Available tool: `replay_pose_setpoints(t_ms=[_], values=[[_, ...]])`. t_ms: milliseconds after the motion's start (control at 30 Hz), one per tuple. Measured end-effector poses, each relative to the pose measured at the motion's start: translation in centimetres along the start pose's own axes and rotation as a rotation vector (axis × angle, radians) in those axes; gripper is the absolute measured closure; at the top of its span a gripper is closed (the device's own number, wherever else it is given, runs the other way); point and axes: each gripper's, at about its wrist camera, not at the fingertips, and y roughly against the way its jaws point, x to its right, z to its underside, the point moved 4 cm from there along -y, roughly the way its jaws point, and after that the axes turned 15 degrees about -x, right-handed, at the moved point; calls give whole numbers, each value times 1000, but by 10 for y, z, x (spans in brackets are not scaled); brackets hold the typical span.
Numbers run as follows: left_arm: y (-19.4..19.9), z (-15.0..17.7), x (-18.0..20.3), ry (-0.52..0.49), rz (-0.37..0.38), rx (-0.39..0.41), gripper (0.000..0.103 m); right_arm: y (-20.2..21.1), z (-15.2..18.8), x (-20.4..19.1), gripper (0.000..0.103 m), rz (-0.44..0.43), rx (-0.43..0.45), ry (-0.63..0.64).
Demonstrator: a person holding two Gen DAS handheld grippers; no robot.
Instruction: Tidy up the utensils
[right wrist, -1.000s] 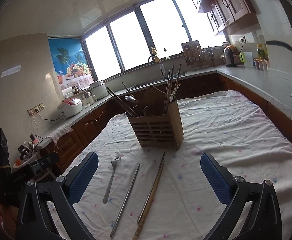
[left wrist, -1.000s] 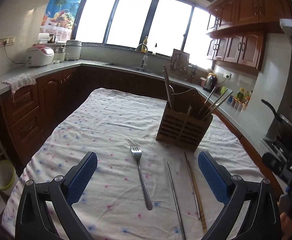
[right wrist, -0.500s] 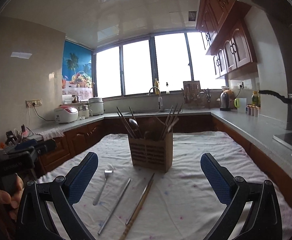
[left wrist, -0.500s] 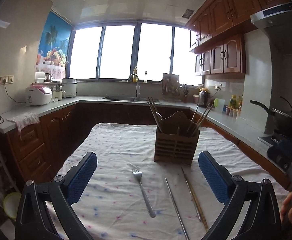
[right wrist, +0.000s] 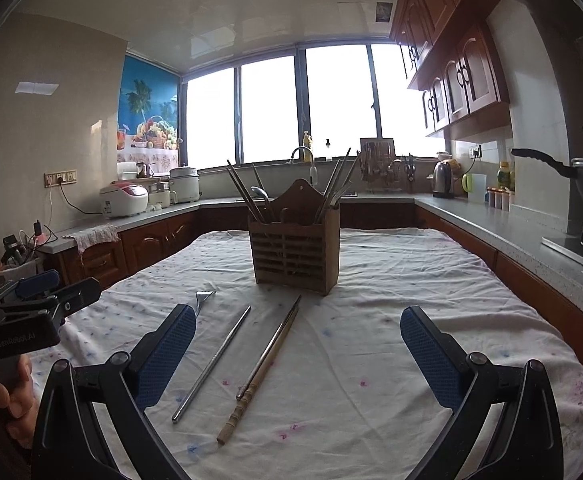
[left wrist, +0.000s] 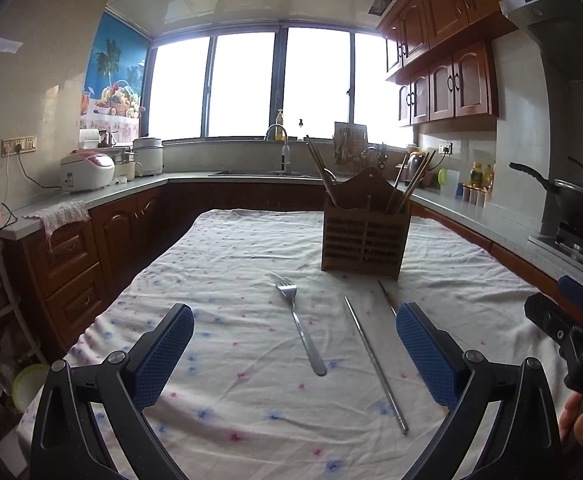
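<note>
A wooden utensil holder (left wrist: 363,236) (right wrist: 295,254) stands mid-table with chopsticks and a spoon in it. On the cloth in front lie a metal fork (left wrist: 300,328) (right wrist: 203,300), a metal chopstick (left wrist: 375,364) (right wrist: 213,360) and a wooden and metal chopstick pair (right wrist: 265,364) (left wrist: 387,300). My left gripper (left wrist: 295,354) is open and empty, low over the near edge with the fork between its fingers. My right gripper (right wrist: 297,354) is open and empty, with the chopsticks between its fingers.
A white dotted tablecloth (left wrist: 231,276) (right wrist: 391,292) covers the table. Kitchen counters ring the room, with a rice cooker (left wrist: 87,172), a sink faucet (left wrist: 281,152), a kettle (right wrist: 443,180) and a pan on the stove (left wrist: 575,196). The other gripper shows at each view's edge.
Both grippers have come down lower and level toward the table's near edge; the views tilted up, then settled. Nothing on the table has moved. Both stay open.
</note>
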Motion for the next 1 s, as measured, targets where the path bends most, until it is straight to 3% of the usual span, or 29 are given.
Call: replay_pose_setpoints(t_ms=[1000], values=[[-6,3,1,-20,-24,-5,1,-6,8,11,0,2,-42,-47]])
